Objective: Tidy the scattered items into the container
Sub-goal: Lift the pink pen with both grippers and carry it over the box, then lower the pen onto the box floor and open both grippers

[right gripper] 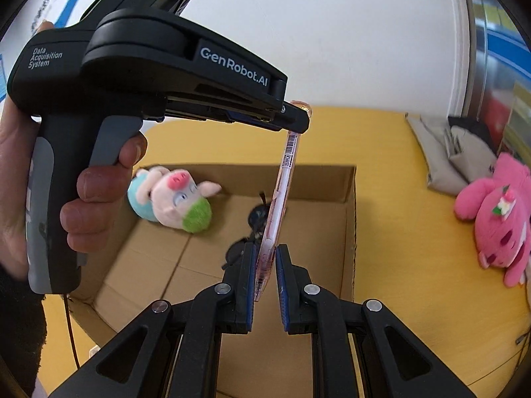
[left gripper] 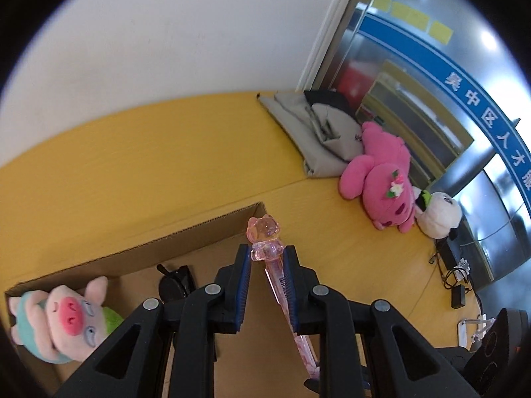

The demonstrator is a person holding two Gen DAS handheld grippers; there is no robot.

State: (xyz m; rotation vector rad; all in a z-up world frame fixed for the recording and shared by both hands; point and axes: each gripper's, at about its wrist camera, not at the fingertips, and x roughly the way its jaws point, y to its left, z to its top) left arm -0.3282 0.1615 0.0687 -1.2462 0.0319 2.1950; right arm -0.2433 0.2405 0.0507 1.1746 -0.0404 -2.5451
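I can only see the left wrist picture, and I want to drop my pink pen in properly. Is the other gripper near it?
Observer: Yes. The right gripper has a finger on each side of the pink pen's lower end, above the cardboard box.
Operator: Is it squeezing the pen?
Observer: I cannot tell. A thin gap shows beside one pad.
Operator: Who is holding my gripper?
Observer: A bare hand is wrapped around the handle of the left gripper.
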